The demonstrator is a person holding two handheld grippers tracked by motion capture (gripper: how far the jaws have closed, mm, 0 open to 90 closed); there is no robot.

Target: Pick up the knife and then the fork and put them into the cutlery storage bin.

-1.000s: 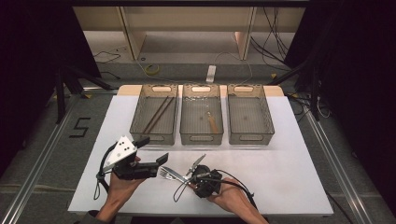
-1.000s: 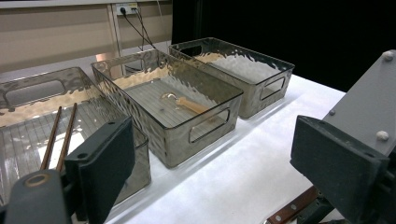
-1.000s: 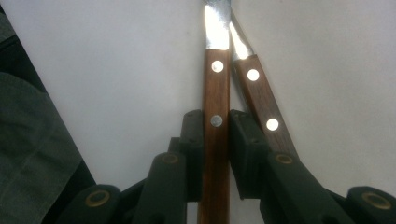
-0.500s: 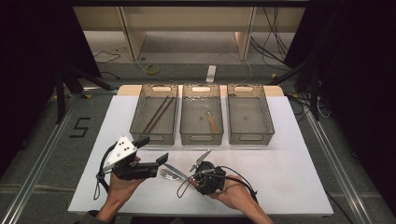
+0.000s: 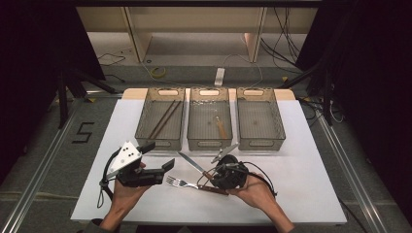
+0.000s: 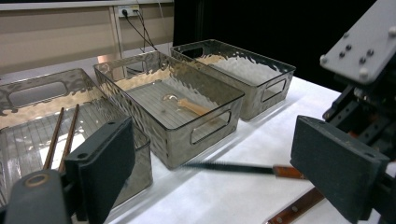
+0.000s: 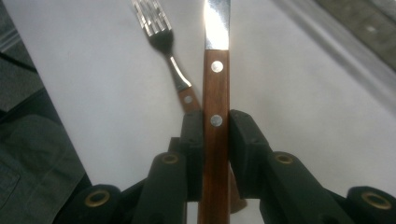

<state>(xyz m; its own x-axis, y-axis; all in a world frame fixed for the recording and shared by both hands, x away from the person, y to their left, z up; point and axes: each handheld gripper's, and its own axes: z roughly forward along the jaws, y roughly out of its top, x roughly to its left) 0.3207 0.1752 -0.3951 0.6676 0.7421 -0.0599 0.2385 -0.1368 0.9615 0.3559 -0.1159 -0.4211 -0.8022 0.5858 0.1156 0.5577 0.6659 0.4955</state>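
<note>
White covering is spread over the table (image 5: 301, 165), with dark floor and cables beyond it. The right gripper (image 5: 214, 170) is seen clamped on a knife (image 7: 215, 88): in the right gripper view both black pads are pressed against the sides of the wooden handle, with the two rivets and the start of the blade rising between them. In the high view the blade is angled up and to the left above the table, just in front of the middle bin. The left gripper (image 5: 158, 160) is held wide open, nothing being gripped; in the left gripper view the knife is seen lying across the gap between its two pads.

Three clear bins (image 5: 210, 121) are counted in a row at the far side. Two chopsticks (image 5: 164, 119) are seen in the left bin and one wooden-handled spoon (image 5: 221, 127) in the middle one. One fork (image 5: 180, 182) is laid on the table between the hands.

The fork's handle end is hidden behind the right gripper, and the knife blade is blurred in the left gripper view.
</note>
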